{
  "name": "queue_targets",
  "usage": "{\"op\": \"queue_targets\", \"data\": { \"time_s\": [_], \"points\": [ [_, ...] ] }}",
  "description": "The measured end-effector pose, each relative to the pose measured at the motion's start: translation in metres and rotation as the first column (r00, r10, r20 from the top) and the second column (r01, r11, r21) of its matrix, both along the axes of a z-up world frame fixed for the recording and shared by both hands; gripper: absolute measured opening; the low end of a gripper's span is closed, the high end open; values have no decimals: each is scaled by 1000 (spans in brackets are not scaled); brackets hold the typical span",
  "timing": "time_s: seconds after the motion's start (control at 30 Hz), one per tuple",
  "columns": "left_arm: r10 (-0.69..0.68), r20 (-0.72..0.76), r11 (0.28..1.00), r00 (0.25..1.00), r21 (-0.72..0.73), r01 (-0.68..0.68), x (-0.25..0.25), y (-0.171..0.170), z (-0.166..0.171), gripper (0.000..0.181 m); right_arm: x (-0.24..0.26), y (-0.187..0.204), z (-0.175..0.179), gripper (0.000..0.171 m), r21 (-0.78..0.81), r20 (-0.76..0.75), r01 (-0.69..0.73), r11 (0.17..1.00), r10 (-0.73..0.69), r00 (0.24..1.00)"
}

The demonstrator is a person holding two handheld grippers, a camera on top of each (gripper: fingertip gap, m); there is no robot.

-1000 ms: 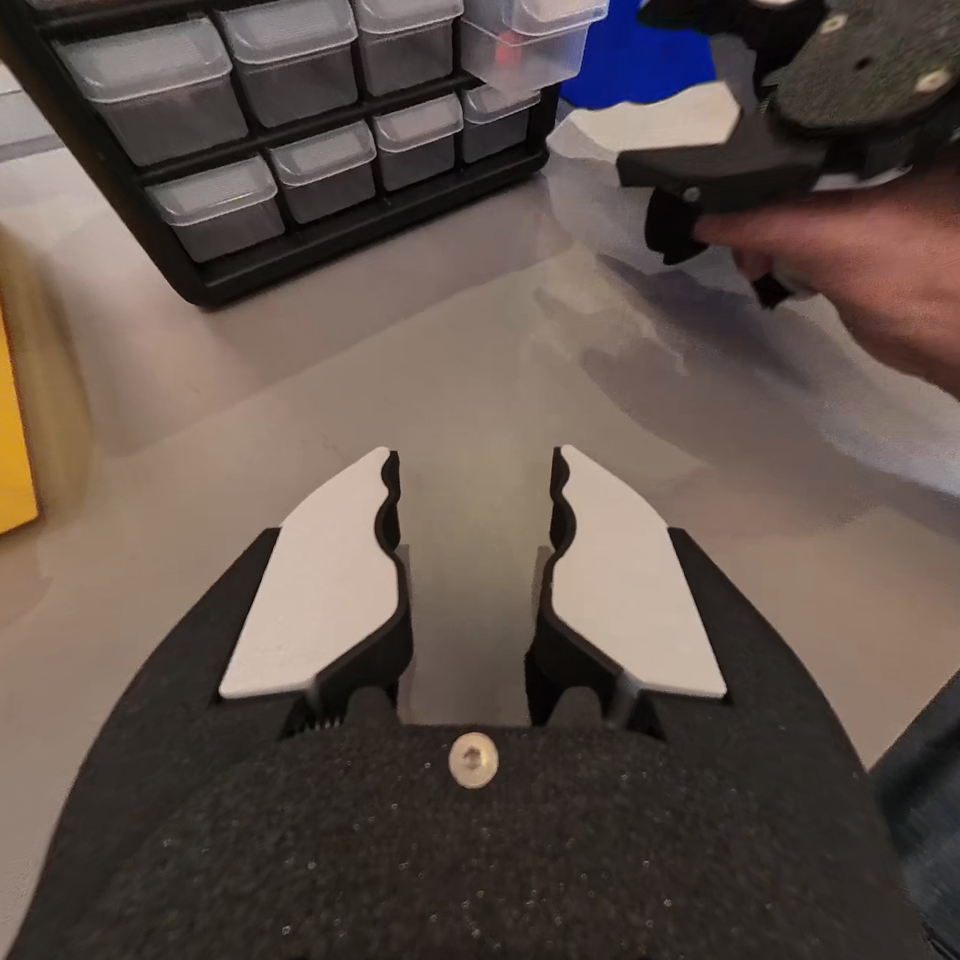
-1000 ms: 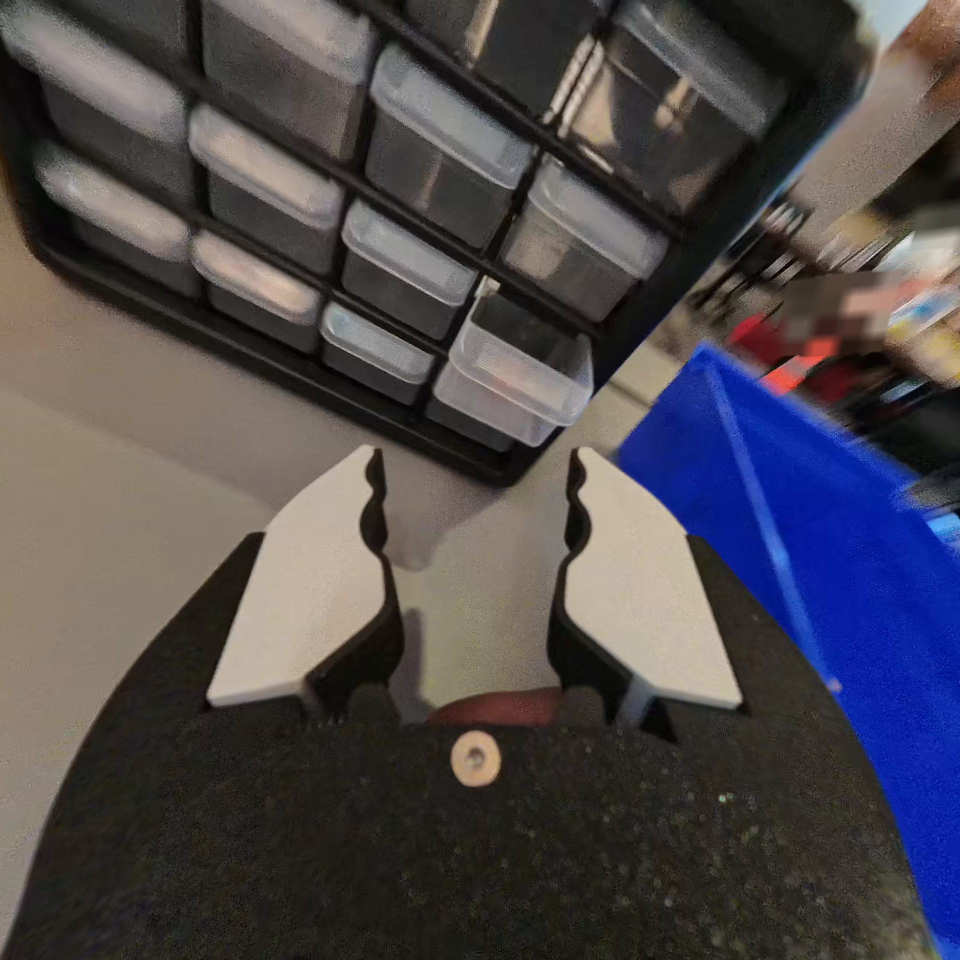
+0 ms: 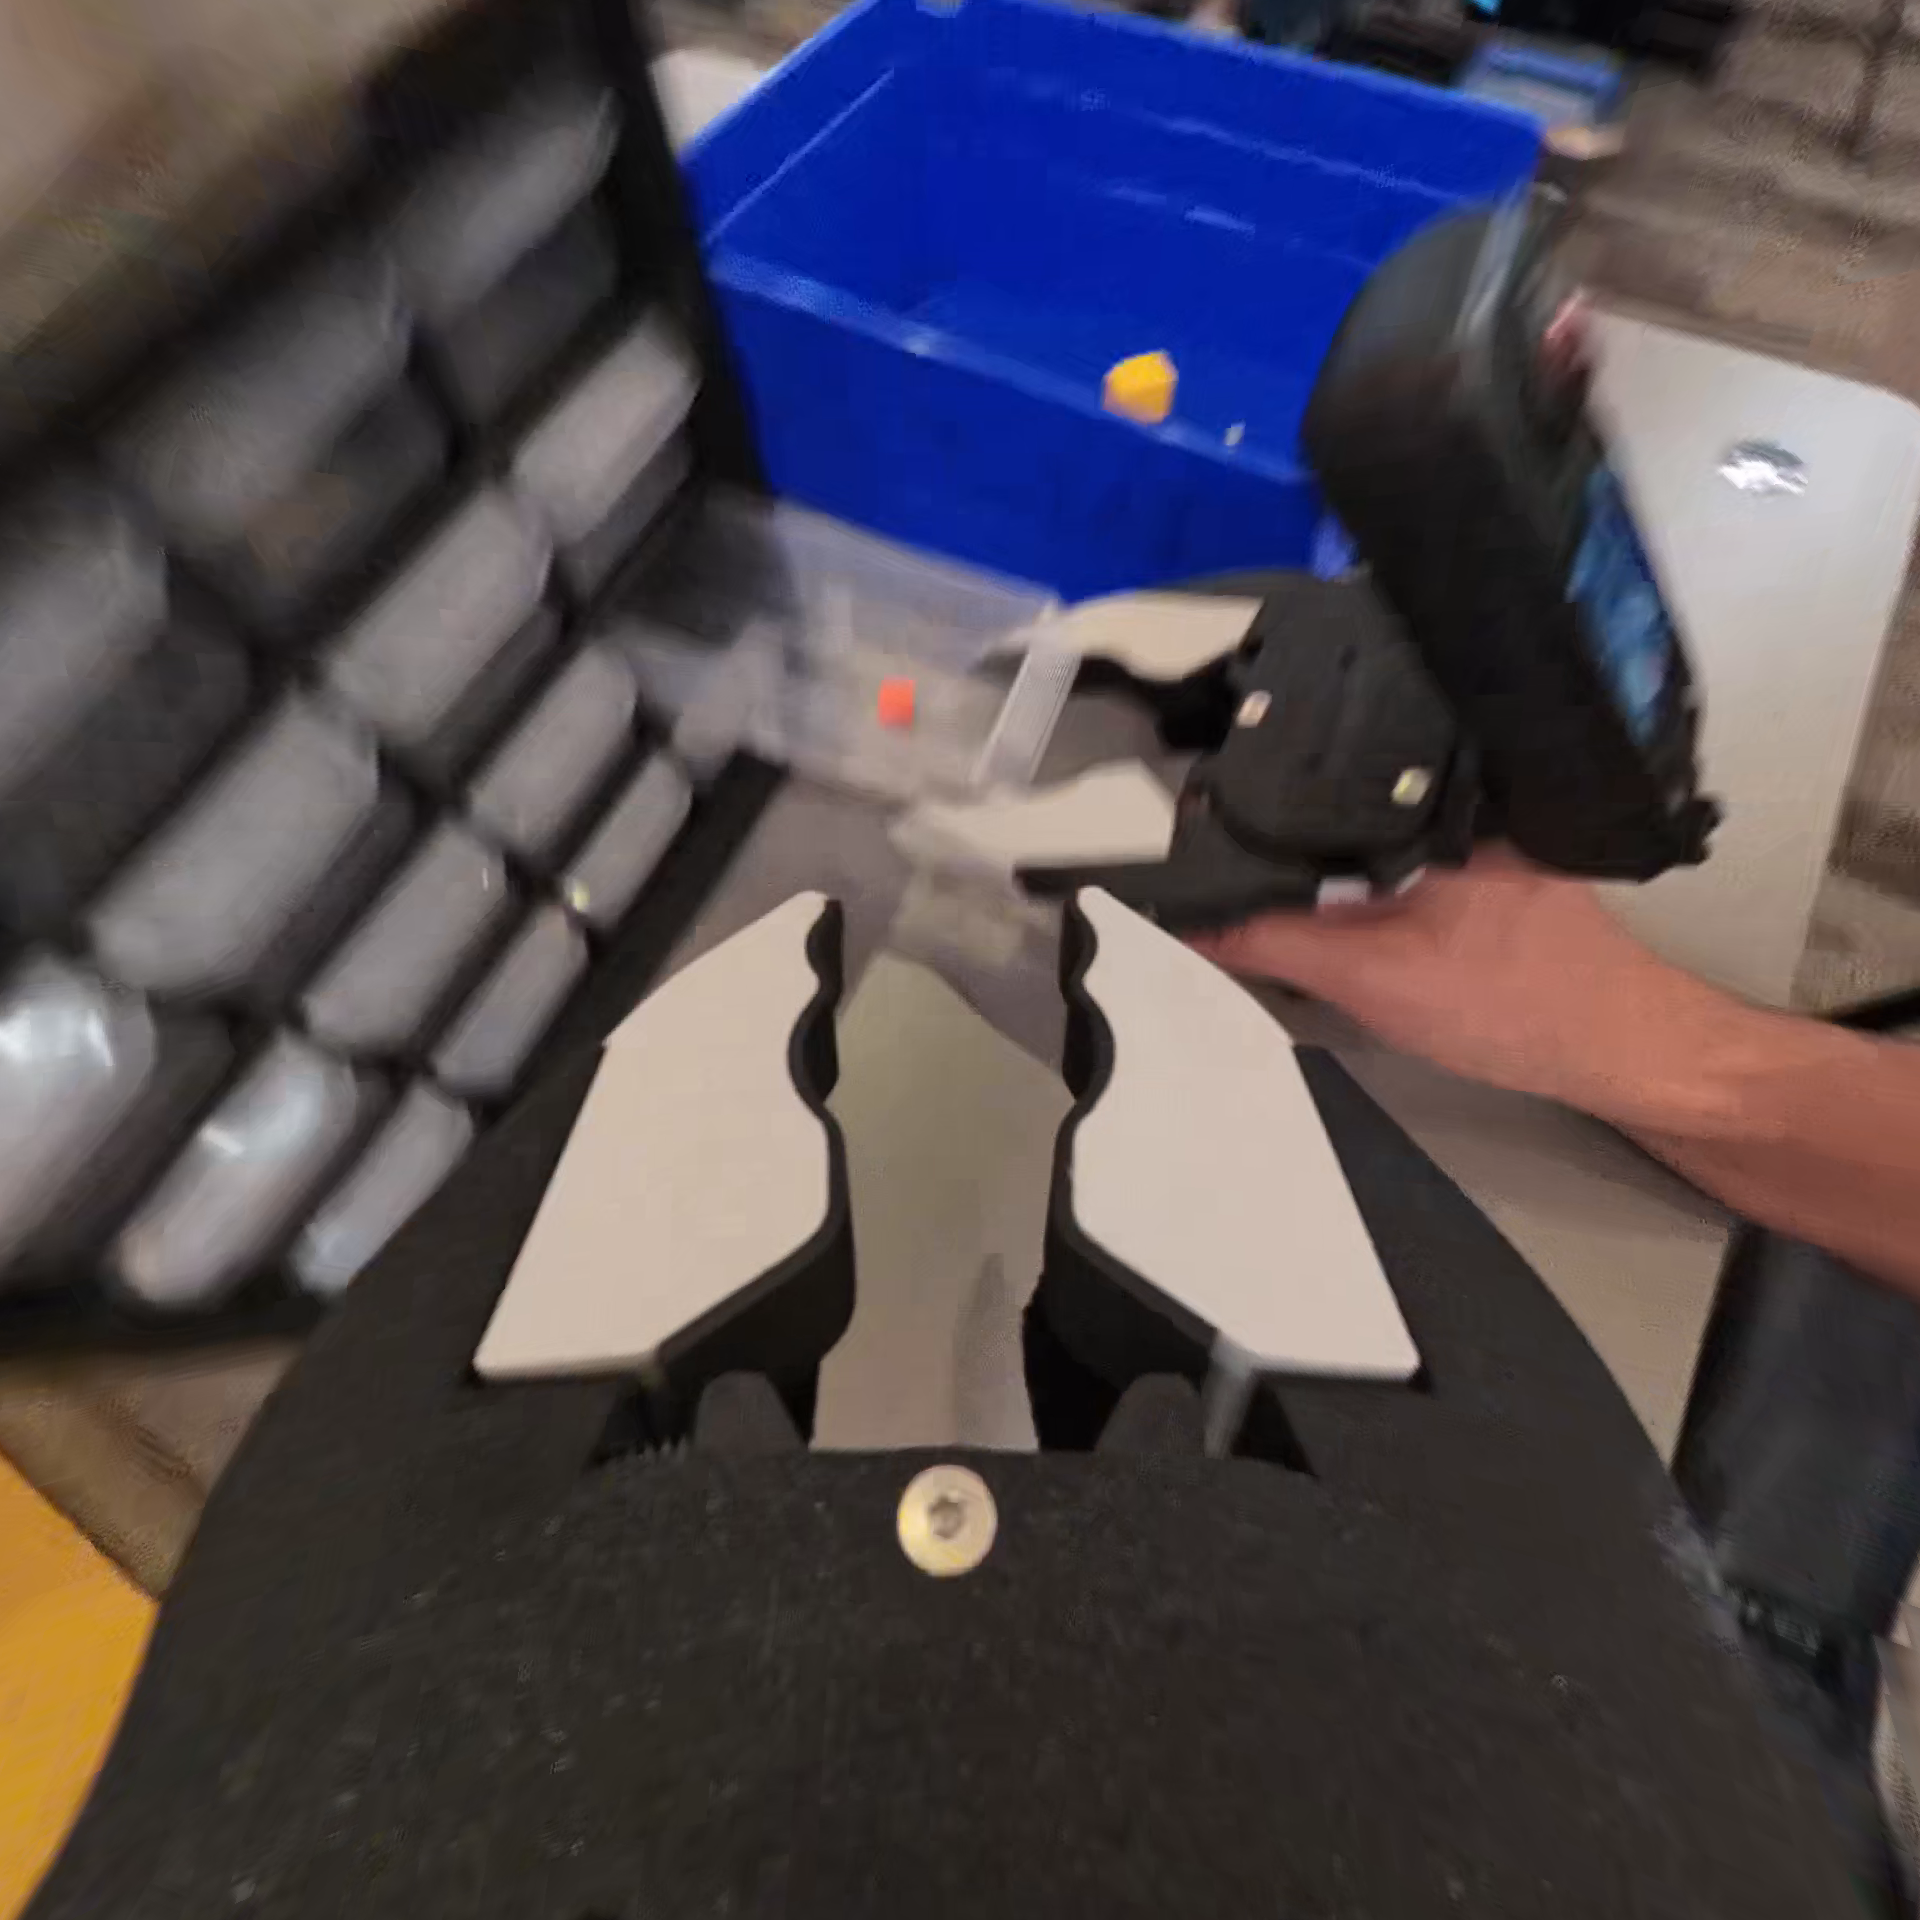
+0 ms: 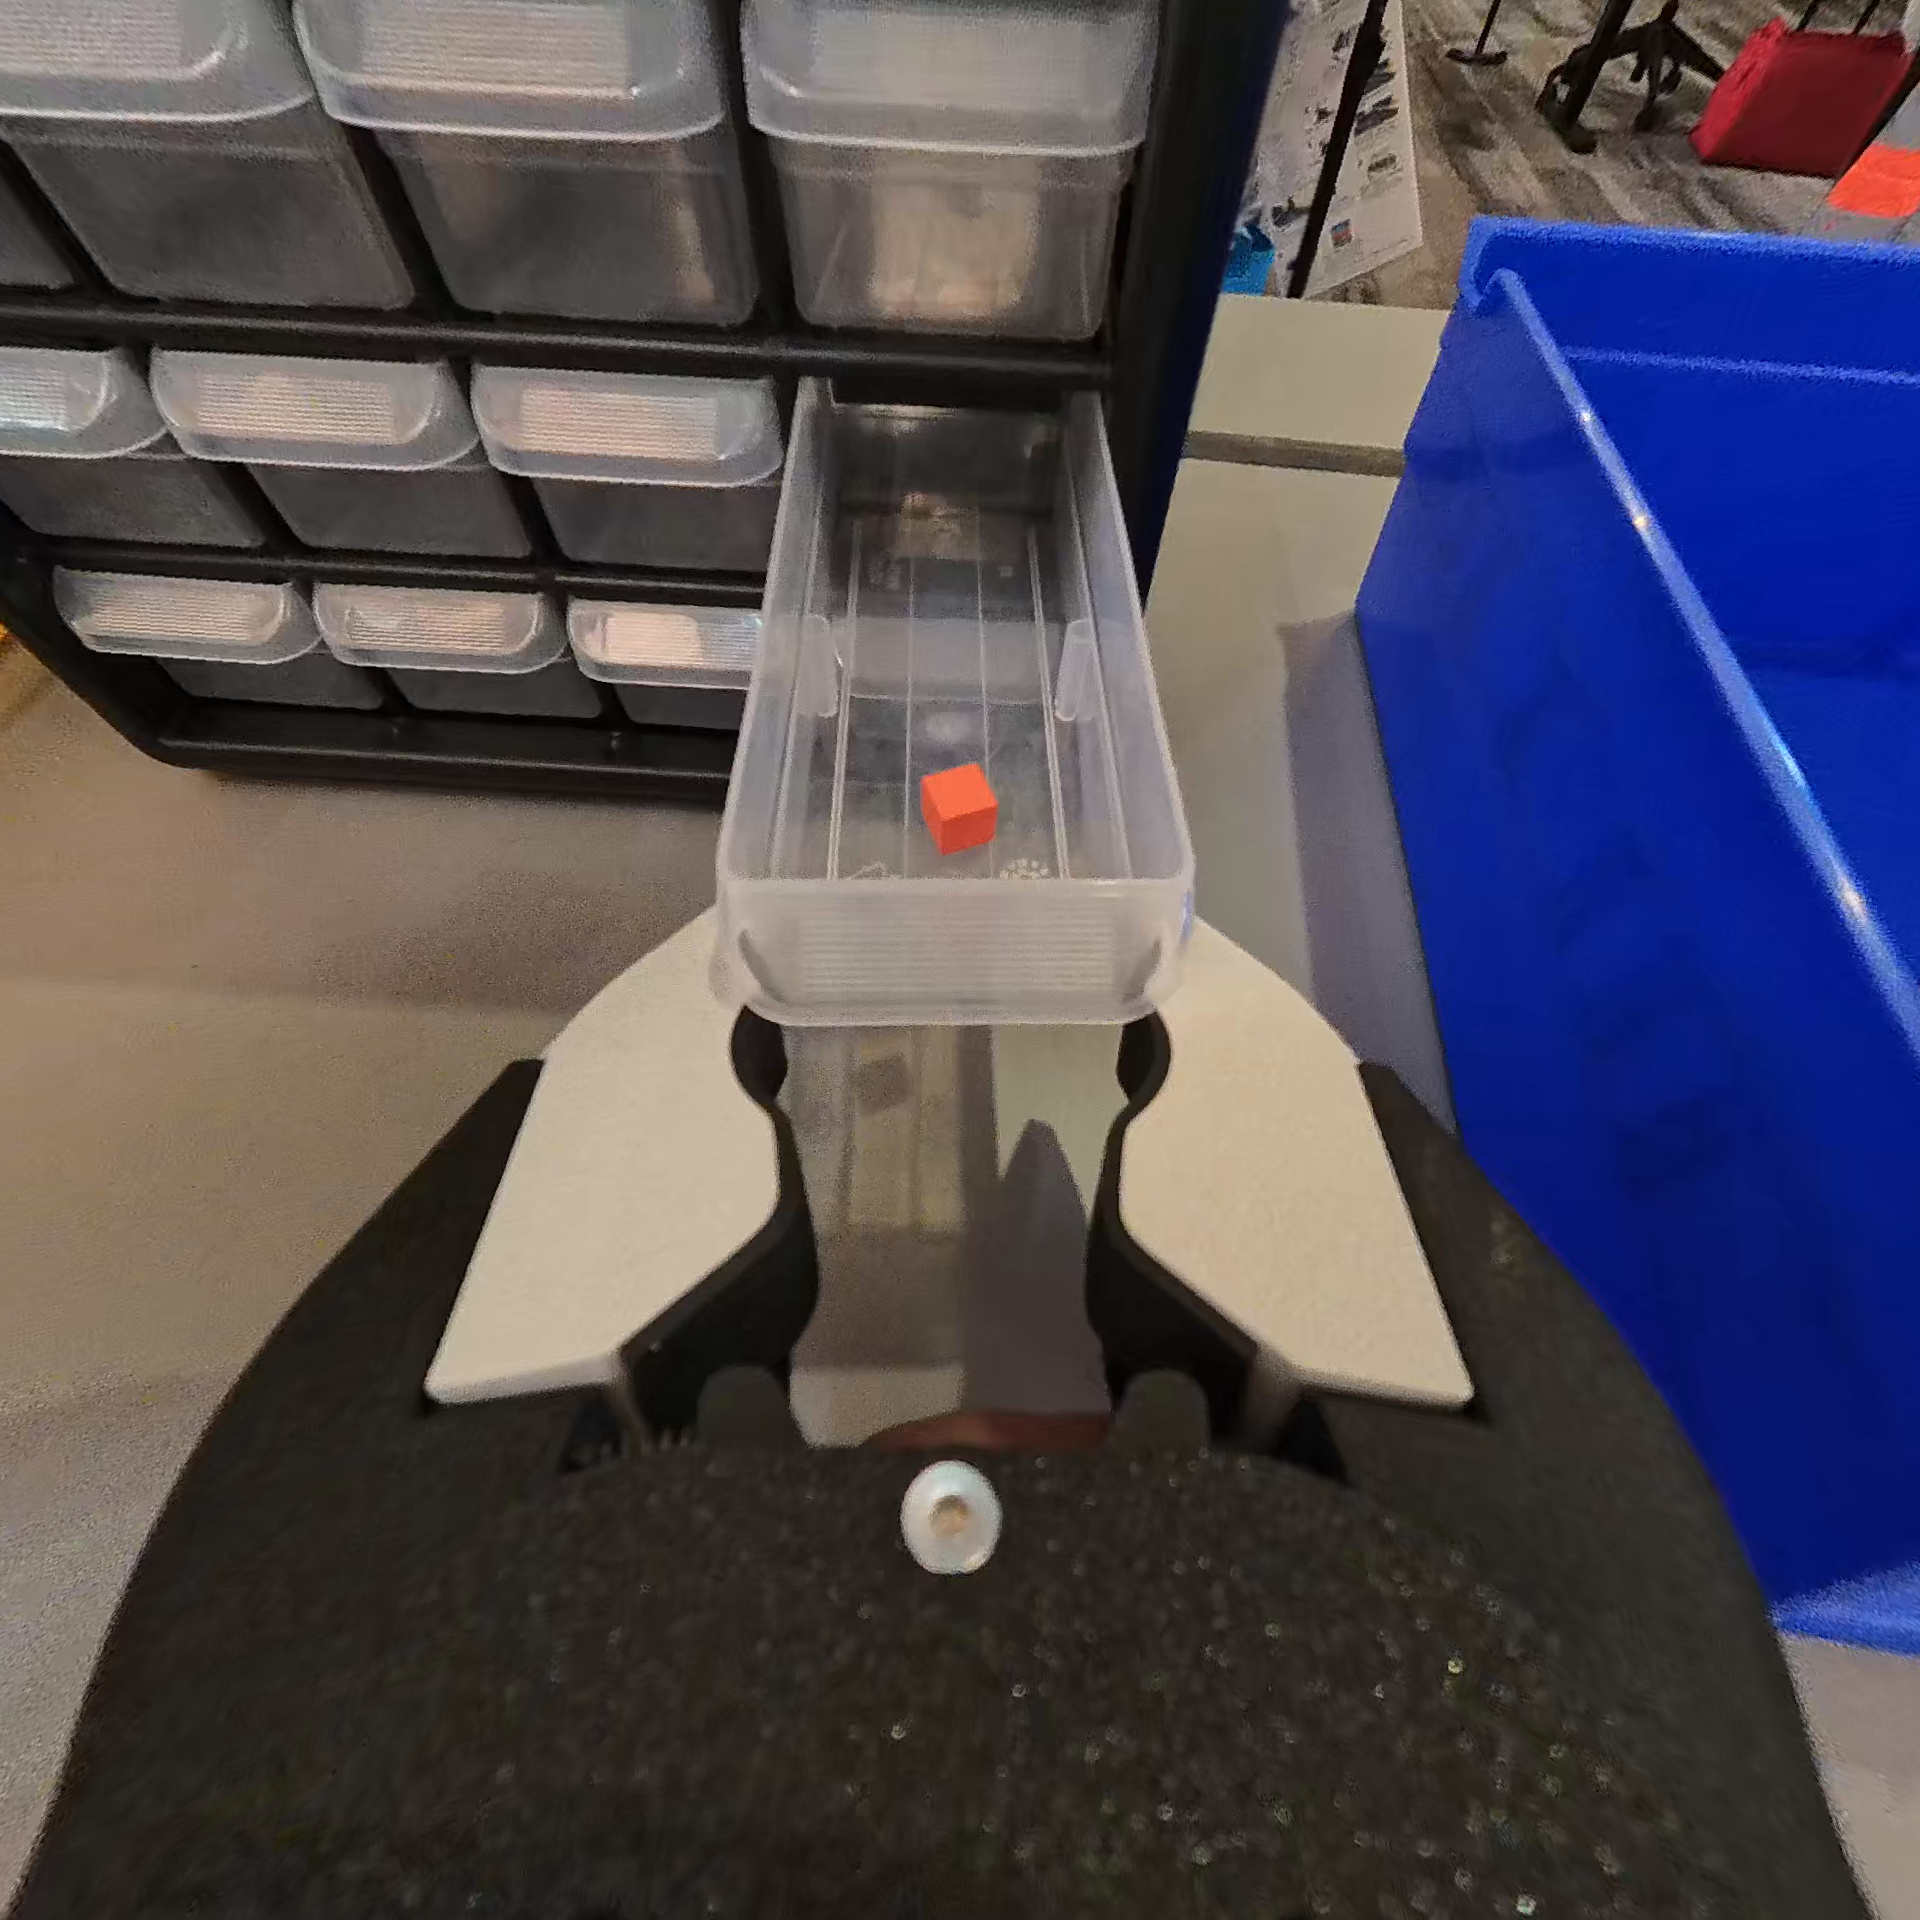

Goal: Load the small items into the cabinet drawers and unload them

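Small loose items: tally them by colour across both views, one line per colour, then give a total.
Red-orange cube, in the pulled-out clear drawer: 1
Yellow piece, in the blue bin: 1
Total: 2

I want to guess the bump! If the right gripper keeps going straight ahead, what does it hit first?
Probably the pulled-out clear drawer: its front lip already sits right over the open right gripper fingertips. The small orange cube lies inside it, just behind that front wall.
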State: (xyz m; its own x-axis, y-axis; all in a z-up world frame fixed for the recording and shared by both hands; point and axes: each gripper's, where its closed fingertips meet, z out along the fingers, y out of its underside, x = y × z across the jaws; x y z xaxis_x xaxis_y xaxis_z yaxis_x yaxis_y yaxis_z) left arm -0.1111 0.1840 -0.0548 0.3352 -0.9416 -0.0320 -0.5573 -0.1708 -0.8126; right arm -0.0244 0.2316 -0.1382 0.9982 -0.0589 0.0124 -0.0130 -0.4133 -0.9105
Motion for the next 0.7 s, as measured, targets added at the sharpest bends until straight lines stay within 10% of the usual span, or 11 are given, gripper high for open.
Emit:
{"op": "queue_targets", "data": {
  "time_s": [0.2,0.7],
  "points": [
    [-233,-428,965,873,9,261,72,36,-7,36,-1,-10,-1,62,-3,-19,0,1000,0,1000],
    [-182,-753,981,632,-180,68,88,57,-73,32,0,-10,-4,62,-9,-34,-8,1000,8,999]
  ]
}}
